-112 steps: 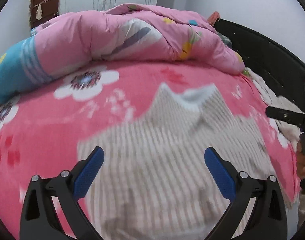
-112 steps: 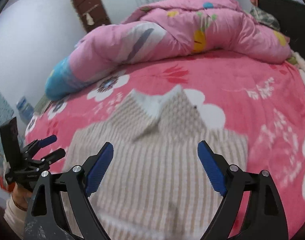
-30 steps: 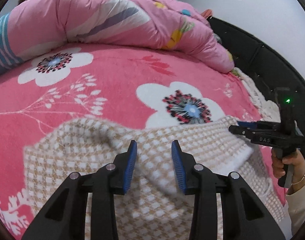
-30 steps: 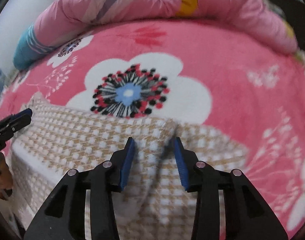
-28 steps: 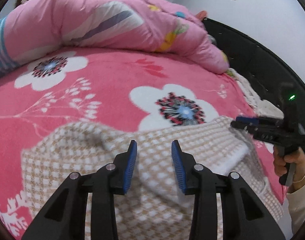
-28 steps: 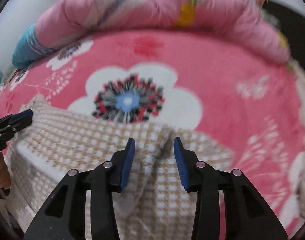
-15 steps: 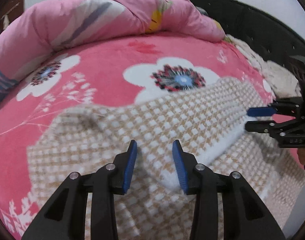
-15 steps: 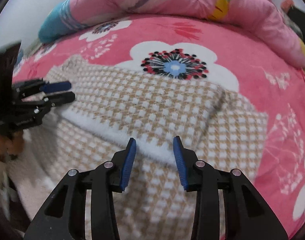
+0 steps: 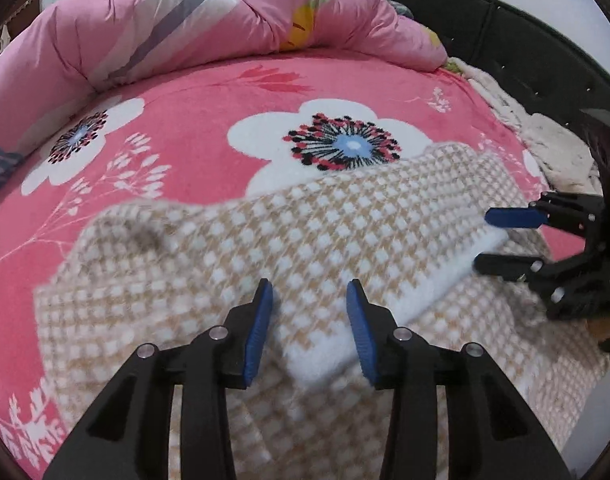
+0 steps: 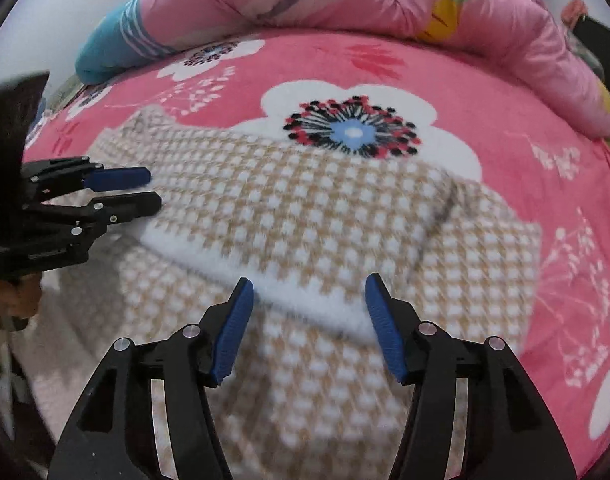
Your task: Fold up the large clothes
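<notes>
We see sweater (image 9: 305, 248) folded across lower centre of frame on pink bedspread (image 9: 209, 128). Right gripper (image 10: 307, 324) opening, releasing white hem; left gripper (image 9: 309, 320) part open, seemingly gripping nothing. Next: we smooth, regrip side.

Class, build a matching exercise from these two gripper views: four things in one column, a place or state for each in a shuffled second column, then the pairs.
1. sweater
2. quilt
3. right gripper
4. blanket

A. rolled up along the far side of the bed
B. pink with white flowers, under the garment
C. jaws opening, white hem between them
D. checked beige and white, folded over itself

Pairs: 1-D, 2-A, 3-C, 4-B
</notes>
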